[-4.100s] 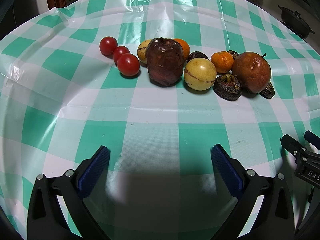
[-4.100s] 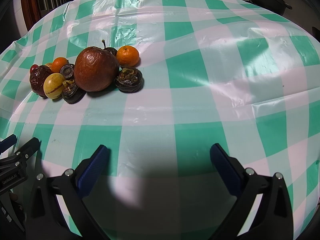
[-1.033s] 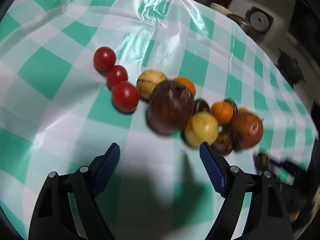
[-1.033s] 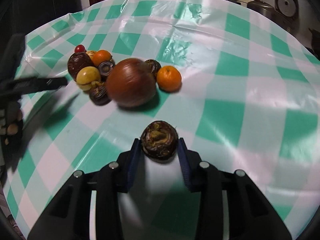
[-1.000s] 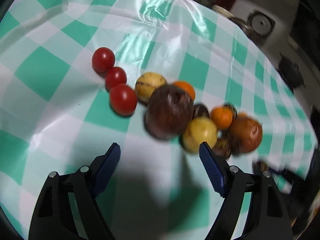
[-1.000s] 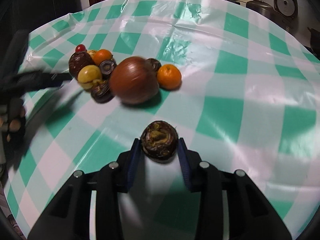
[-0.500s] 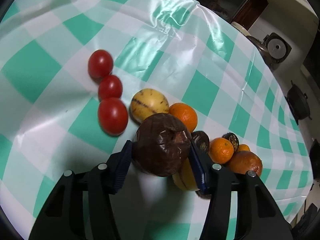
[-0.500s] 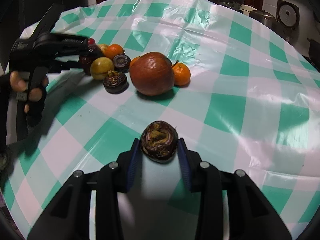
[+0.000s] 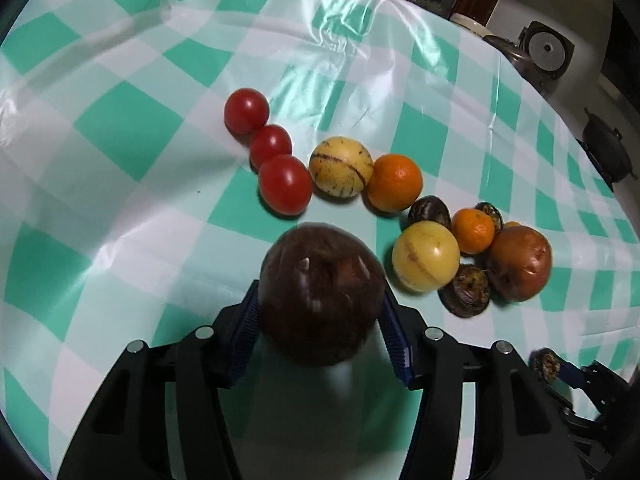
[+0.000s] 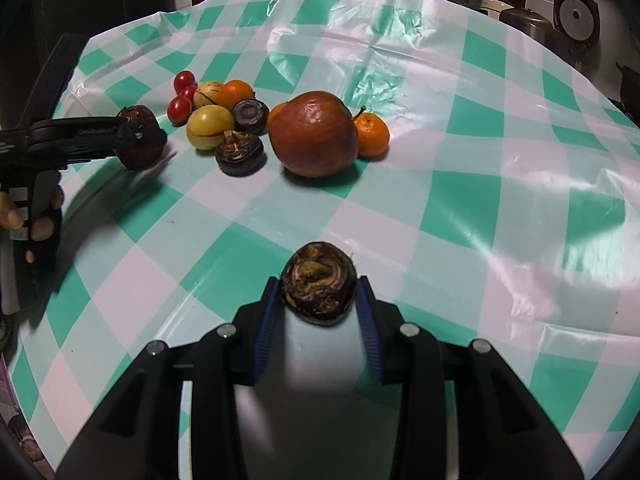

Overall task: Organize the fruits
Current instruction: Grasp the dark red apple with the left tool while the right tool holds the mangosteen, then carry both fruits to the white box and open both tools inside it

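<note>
Both hand-held grippers loaded: left (image 9: 320, 312) opening around dark fruit (image 9: 320, 292).

Fruits (image 9: 425, 257) clustered (two gripped) on cloth

The big dark-red fruit (image 9: 320, 292) hides the inner faces of the left gripper (image 9: 320, 316) pads, so whether they press on it cannot be told. Beside the large brown fruit (image 9: 520, 262), a small orange fruit (image 9: 511, 224) shows only a sliver behind it, and a dark fruit (image 9: 490, 212) is half covered by the mandarin (image 9: 474, 230). In the right wrist view the person's hand (image 10: 28, 216) is cut off by the left edge.
</note>
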